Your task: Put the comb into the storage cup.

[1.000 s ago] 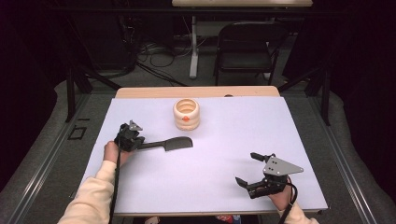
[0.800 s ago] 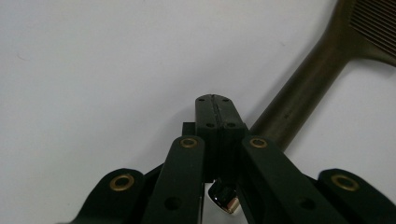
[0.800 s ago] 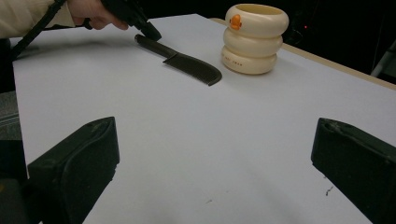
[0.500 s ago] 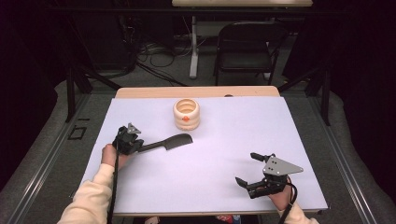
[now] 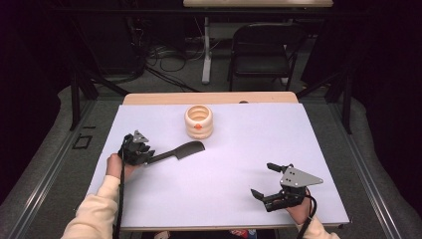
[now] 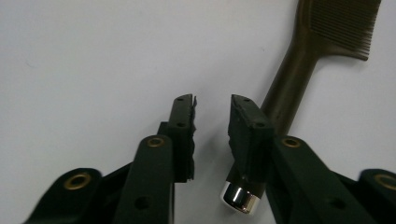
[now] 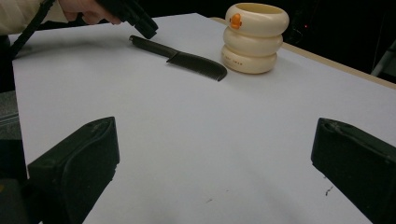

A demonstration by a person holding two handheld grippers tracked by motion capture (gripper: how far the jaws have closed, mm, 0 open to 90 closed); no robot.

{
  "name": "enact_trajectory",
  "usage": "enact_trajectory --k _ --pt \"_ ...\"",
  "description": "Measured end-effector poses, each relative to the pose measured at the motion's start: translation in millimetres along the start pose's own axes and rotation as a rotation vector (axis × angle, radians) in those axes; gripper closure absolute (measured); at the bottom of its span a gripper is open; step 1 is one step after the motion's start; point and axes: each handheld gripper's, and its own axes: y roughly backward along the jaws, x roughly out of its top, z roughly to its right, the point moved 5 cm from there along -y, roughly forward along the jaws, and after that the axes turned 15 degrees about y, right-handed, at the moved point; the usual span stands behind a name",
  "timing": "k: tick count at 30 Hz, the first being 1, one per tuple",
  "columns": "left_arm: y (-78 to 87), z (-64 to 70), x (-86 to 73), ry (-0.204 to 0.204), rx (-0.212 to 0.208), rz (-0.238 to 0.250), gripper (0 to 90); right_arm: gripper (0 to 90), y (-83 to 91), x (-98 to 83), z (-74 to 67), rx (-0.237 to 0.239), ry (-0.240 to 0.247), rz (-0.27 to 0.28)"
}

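Two grippers, one comb, one holder, catalogued left to right across the white table [image 5: 318,149]. Left gripper [image 5: 145,155]: at the table's left side, jaws just opened to a narrow gap, nothing between them; the left gripper view shows bare table in the gap. Dark comb [image 5: 180,151]: flat on the table, handle end just beside the left gripper, toothed head pointing right toward the holder; released, by the look of it. Cream ringed holder [image 5: 199,121]: upright near the far edge, orange mark on its side, close beyond the comb's head but apart from it. Right gripper [image 5: 265,181]: at the near right, well apart from the rest, jaws spread wide and empty. Step in hand, as judged: the comb has been set down or let go, and the left gripper is free of it. Next move, as judged: either a backing-off, or a fresh grip on the handle, which calls for the jaws to shift sideways over it. View notes: the left gripper view gives the comb's fine teeth [image 6: 343,25] and a shiny metal stud under the jaw; the right gripper view gives the holder's stacked rings [image 7: 254,37] side-on; the high view alone gives the overall layout.
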Motion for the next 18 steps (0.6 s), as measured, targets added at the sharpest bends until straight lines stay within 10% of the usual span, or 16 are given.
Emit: enact_trajectory --k 18 --pt "23.3 9.9 15.4 -0.106 -0.06 0.002 7.3 0.4 -0.9 -1.1 0.0 0.003 -0.008 -0.006"
